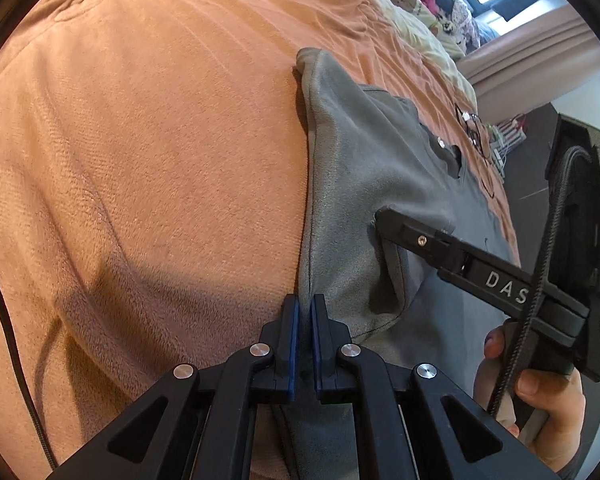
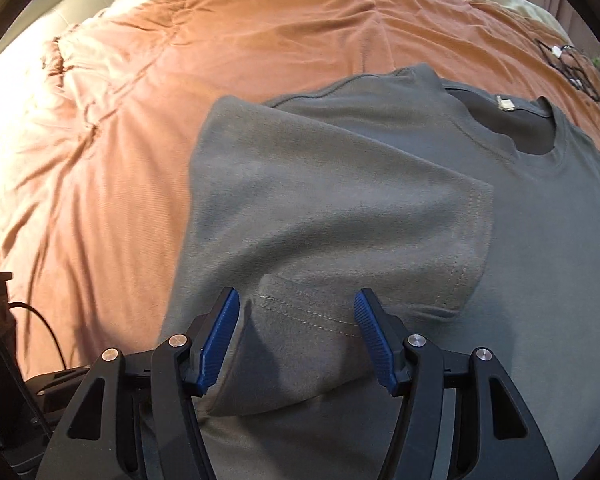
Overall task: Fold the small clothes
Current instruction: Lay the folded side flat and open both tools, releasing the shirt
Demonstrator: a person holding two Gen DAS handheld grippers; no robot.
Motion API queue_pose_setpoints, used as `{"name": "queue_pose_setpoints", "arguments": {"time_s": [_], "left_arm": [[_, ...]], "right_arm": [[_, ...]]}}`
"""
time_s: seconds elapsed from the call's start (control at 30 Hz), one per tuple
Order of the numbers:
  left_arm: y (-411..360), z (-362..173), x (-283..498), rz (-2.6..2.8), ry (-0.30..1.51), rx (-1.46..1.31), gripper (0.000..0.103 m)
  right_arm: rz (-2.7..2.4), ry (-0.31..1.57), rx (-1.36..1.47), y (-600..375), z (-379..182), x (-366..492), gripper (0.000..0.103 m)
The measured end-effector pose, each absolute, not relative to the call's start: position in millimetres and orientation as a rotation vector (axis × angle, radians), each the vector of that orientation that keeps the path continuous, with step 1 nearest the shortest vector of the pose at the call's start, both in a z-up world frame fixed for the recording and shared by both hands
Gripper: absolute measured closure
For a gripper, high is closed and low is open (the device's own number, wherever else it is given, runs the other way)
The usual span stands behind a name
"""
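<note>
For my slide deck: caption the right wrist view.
Open right tongs straddle the folded-over sleeve of a grey T-shirt on an orange blanket.

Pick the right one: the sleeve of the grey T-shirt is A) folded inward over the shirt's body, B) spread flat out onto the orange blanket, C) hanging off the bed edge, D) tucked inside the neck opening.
A: in the right wrist view the sleeve lies across the body of the grey T-shirt, its stitched hem facing the collar side, well clear of the orange blanket.
</note>
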State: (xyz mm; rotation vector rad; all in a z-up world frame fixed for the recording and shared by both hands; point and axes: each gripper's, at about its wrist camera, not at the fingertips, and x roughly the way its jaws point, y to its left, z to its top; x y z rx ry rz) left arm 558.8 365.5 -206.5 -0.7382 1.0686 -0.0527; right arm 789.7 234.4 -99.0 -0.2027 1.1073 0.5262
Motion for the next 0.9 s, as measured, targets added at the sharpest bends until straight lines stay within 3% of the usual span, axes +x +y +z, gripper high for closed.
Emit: {"name": "queue_pose_setpoints", "arguments": {"time_s": [0.23, 0.4, 0.63, 0.8, 0.9], "left_arm": [[364.9, -204.3, 550.5, -0.031, 1.064, -0.745, 0.095], [358.8, -195.8, 542.7, 0.005, 1.077, -0.717, 0.090], [356.3, -182.9, 538.2, 0.063, 1.084, -0.693, 0.084], [356.4, -190.1, 536.0, 0.075, 1.085, -0.688, 0.078], [356.3, -194.2, 534.0, 0.067, 1.079, -0.693, 0.078]], "right_arm": [[0.422, 1.151, -0.237, 211.3, -98.5, 772.9, 0.045], [0.430, 1.235, -0.129, 166.6, -100.6, 762.1, 0.045], [0.542, 1.176, 0.070, 141.3, -77.7, 762.4, 0.045], [0.597, 1.145, 0.083, 155.5, -82.8, 766.5, 0.056], [0.598, 1.175, 0.077, 164.7, -97.7, 773.7, 0.076]]}}
